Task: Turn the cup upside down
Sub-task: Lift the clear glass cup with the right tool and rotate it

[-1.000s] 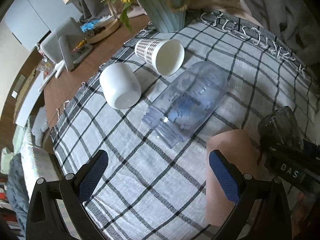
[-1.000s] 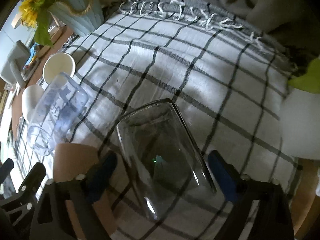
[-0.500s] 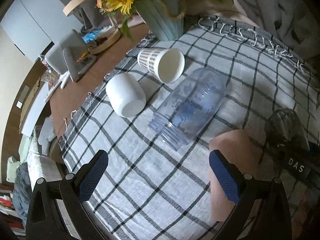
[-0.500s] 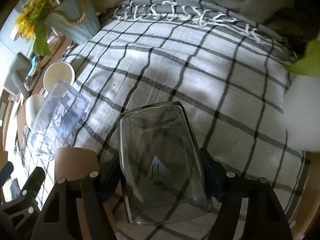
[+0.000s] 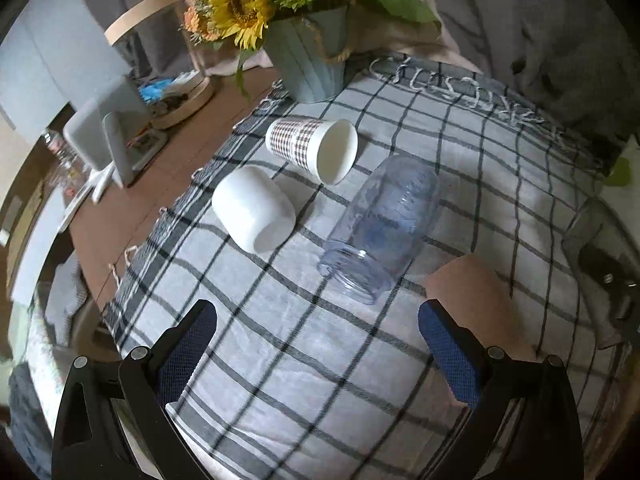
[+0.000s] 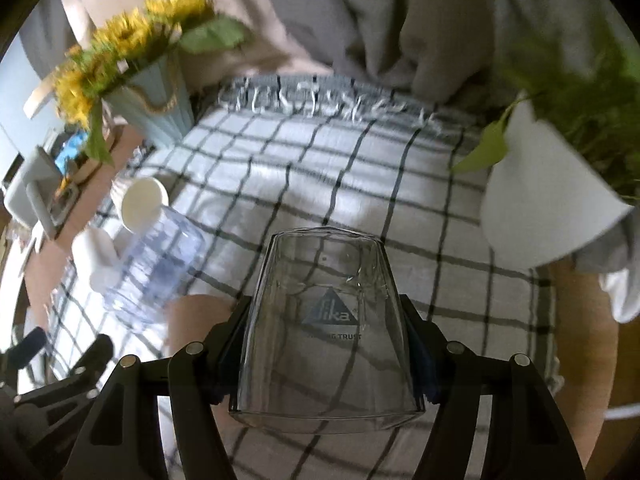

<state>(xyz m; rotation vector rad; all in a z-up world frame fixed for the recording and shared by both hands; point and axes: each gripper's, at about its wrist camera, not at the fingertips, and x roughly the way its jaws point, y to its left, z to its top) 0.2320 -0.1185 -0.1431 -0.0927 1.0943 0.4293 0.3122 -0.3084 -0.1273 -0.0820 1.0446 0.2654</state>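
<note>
My right gripper point(image 6: 326, 344) is shut on a clear glass cup point(image 6: 324, 332) with a printed triangle logo. It holds the cup above the checked cloth point(image 6: 312, 168), base pointing away, mouth toward the camera. The same glass shows at the right edge of the left wrist view point(image 5: 600, 264). My left gripper point(image 5: 316, 344) is open and empty above the cloth. A pink cup point(image 5: 476, 304) lies beside its right finger. On their sides lie a bluish clear bottle point(image 5: 380, 228), a white cup point(image 5: 252, 208) and a patterned paper cup point(image 5: 312, 148).
A pale blue vase of sunflowers point(image 5: 308, 60) stands at the cloth's far edge. A white plant pot point(image 6: 540, 200) with green leaves stands at the right. Bare wooden table point(image 5: 160, 176) with a white device and a round tray lies left of the cloth.
My right gripper closed on the glass cup and lifted it off the cloth, tipping it up. My left gripper rose and drew back slightly, staying open.
</note>
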